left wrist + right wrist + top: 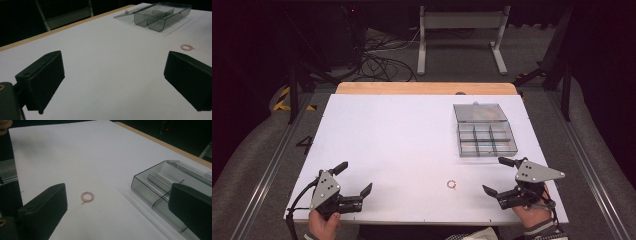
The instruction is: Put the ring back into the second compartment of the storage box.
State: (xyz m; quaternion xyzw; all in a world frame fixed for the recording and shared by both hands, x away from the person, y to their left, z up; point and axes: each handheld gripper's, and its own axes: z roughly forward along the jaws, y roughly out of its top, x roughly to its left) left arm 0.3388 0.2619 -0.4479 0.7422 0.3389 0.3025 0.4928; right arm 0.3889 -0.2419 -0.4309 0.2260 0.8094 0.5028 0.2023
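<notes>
A white table (402, 145) is lying under both tongs. A clear compartment box (484, 137) with its lid open is sitting just ahead of the right gripper (499, 175), well apart from the left gripper (357, 176). Both grippers are hovering near the table's near edge, jaws spread wide and gripping nothing. A small pink beaded ring (451, 184) is lying between the two, nearer the right gripper, just beside its jaws and apart from the box.

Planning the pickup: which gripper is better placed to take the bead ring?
Probably the right gripper: the ring lies nearer it, just off its open jaws. The left gripper sits farther across the table.
</notes>
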